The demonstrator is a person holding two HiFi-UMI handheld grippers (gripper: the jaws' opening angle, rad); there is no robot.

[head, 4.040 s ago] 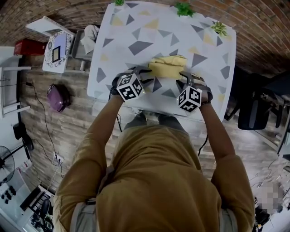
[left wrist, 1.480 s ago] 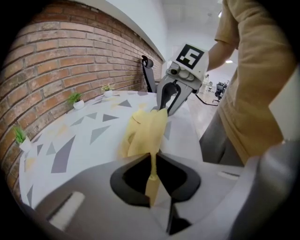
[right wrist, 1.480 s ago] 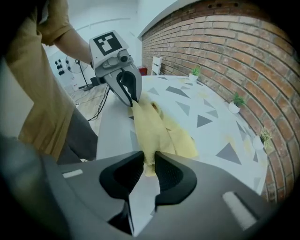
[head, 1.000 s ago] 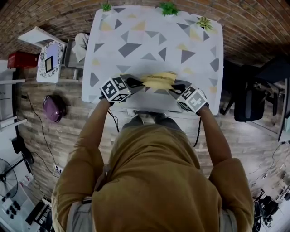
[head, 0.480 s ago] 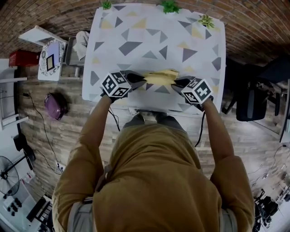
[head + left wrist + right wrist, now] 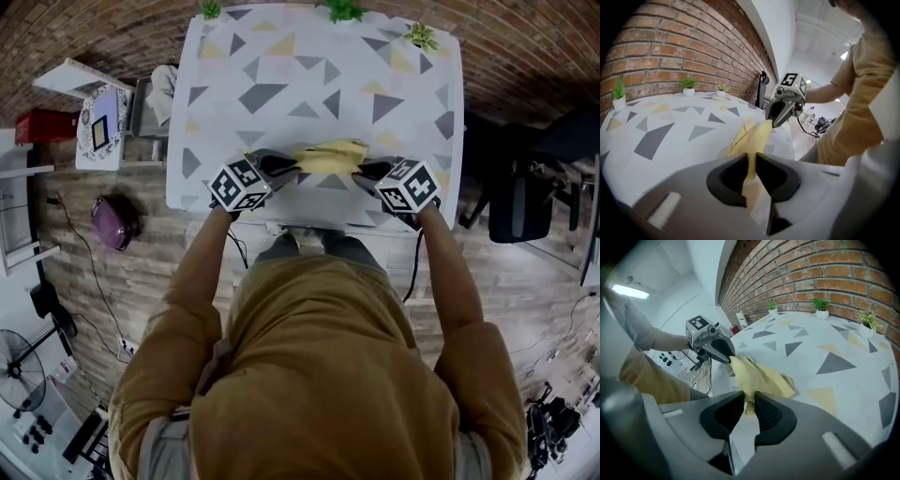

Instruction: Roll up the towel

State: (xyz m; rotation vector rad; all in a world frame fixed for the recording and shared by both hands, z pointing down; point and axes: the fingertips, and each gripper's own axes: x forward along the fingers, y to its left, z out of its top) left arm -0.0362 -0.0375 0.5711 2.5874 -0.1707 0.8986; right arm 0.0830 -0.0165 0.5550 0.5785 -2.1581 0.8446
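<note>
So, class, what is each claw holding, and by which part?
The yellow towel: the left claw pinches its left end, the right claw its right end.

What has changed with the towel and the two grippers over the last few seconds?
Four seconds ago the towel lay as a thicker heap beyond the jaws. Now it is a narrow band drawn between the left gripper and the right gripper, each shut on one end. Over the last second little changed: both grips held. The table and its potted plants stayed put.
</note>
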